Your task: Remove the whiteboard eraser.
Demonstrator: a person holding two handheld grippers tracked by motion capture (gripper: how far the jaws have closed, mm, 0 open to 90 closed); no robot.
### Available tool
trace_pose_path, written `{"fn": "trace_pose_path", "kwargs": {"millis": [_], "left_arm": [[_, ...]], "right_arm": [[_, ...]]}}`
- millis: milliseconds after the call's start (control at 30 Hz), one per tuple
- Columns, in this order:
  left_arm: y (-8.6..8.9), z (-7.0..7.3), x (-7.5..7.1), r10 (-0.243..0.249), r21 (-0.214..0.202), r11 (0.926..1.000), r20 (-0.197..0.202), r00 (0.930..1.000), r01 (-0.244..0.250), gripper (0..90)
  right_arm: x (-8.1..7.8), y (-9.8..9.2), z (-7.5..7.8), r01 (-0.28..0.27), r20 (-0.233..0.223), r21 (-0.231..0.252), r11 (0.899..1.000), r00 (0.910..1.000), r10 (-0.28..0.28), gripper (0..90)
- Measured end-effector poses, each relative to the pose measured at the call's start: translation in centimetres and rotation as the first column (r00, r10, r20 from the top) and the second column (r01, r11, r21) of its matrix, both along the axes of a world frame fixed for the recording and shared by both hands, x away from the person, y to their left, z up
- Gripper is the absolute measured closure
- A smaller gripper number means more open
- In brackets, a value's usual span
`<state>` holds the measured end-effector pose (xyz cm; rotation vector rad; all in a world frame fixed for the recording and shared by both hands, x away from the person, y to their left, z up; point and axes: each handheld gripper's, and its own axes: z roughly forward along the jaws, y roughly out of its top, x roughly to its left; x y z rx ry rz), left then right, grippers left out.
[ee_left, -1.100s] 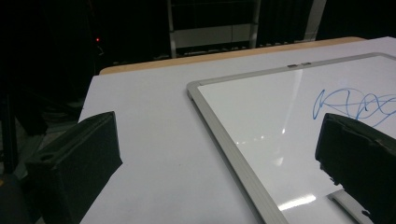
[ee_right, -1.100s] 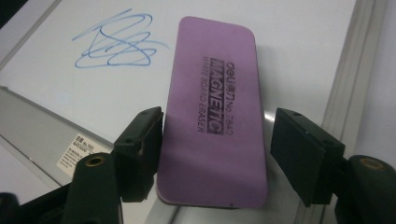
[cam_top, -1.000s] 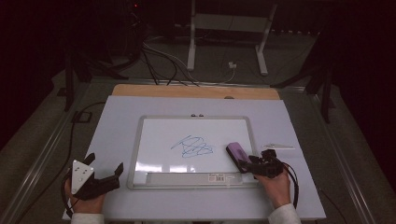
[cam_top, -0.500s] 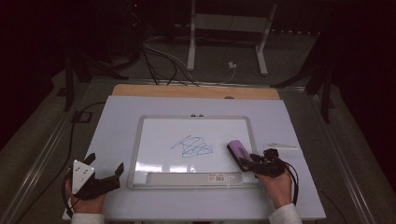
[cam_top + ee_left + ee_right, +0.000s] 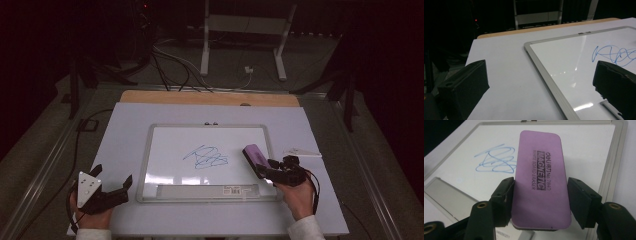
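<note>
A whiteboard (image 5: 165,150) lies flat on the white table, with a blue scribble (image 5: 206,157) near its middle. My right gripper (image 5: 267,170) is shut on a purple magnetic eraser (image 5: 254,156), held over the board's right side, just right of the scribble. In the right gripper view the eraser (image 5: 540,177) sits lengthwise in my right gripper (image 5: 540,192), above the board (image 5: 586,150), with the scribble (image 5: 495,160) to its left. My left gripper (image 5: 112,186) is open and holds nothing, resting off the board's near left corner. In the left gripper view, my left gripper (image 5: 540,87) looks along the board's frame (image 5: 544,67) towards the scribble (image 5: 614,53).
The board's pen tray (image 5: 207,191) runs along its near edge. A small white flat piece (image 5: 302,152) lies on the table right of the board. A wooden strip (image 5: 210,97) borders the table's far edge. Cables (image 5: 175,65) and stand legs (image 5: 282,45) are on the floor beyond.
My right gripper has edged the eraser slightly farther from the person. The left gripper has stayed still.
</note>
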<state>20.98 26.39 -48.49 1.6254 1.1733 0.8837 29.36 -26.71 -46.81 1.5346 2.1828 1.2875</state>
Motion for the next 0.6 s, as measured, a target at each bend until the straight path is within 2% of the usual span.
{"fn": "trace_pose_path", "kwargs": {"millis": [300,600], "left_arm": [[0.0,0.0,-0.1,0.003,0.002,1.0000,0.000,1.0000,-0.003,0.9],[0.0,0.0,0.1,0.004,0.003,1.0000,-0.003,1.0000,-0.004,0.9]], "right_arm": [[0.7,1.0,0.9,-0.013,0.027,-0.003,1.000,0.9995,0.013,40.7],[1.5,2.5,1.1,-0.021,0.045,-0.007,1.000,0.9988,0.021,40.8]]}}
